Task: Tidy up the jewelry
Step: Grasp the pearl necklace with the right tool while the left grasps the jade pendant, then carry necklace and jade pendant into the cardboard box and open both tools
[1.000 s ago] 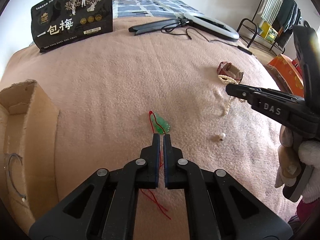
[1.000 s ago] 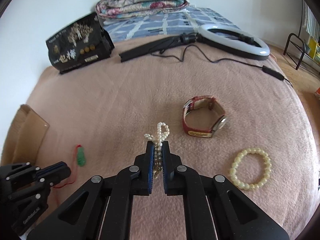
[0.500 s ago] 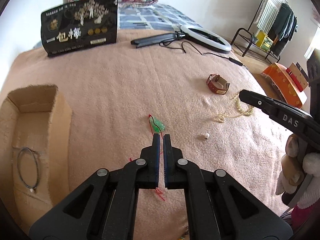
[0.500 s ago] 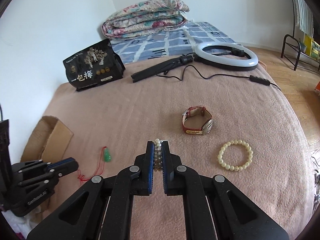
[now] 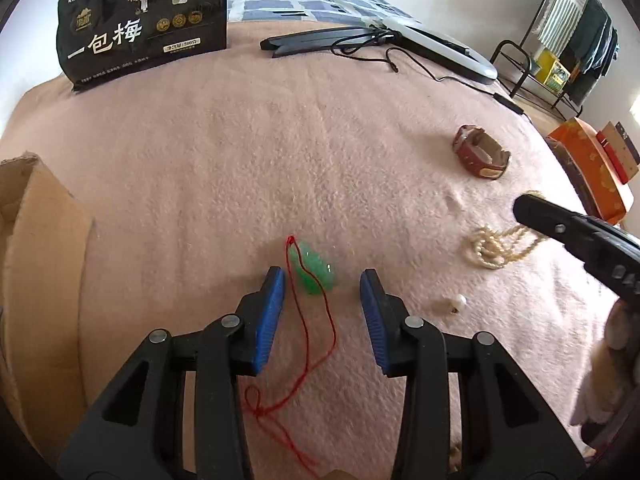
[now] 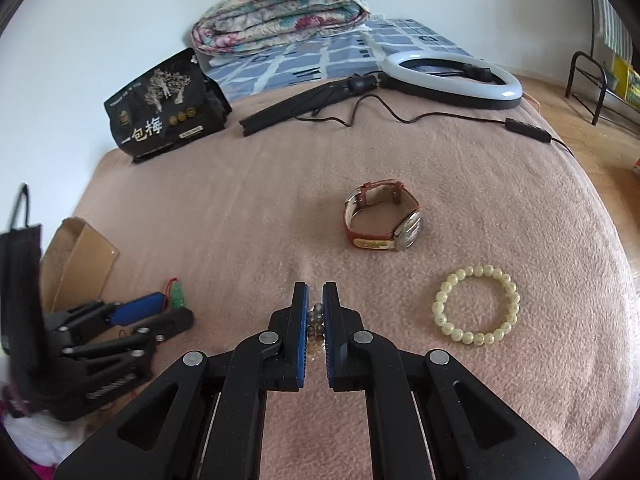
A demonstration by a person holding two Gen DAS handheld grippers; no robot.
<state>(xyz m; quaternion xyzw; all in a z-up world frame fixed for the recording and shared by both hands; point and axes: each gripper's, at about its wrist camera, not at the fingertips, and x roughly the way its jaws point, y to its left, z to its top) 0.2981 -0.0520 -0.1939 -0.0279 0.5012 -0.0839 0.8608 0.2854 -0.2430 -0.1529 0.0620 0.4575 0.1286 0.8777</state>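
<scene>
A green pendant (image 5: 314,270) on a red cord (image 5: 308,344) lies on the pink blanket (image 5: 320,140). My left gripper (image 5: 322,278) straddles it; its jaws are opening and the blue pads do not touch it. The right wrist view shows that left gripper (image 6: 160,308) low at the left beside the pendant (image 6: 178,296). My right gripper (image 6: 316,292) is shut on a pearl necklace (image 6: 314,322). From the left wrist view, the necklace (image 5: 496,246) trails from the right gripper (image 5: 528,208) down to the blanket.
A red-strapped watch (image 6: 380,220), a pale bead bracelet (image 6: 476,306) and a small loose pearl (image 5: 456,303) lie on the blanket. A cardboard box (image 5: 36,240) stands at the left. A black pouch (image 5: 144,16), a ring light (image 6: 452,76) with its cable and a folded quilt (image 6: 280,12) are at the back.
My left gripper's jaws have parted and let go of the red cord, and it has sunk closer to the pendant. The right gripper stays shut on the pearls.
</scene>
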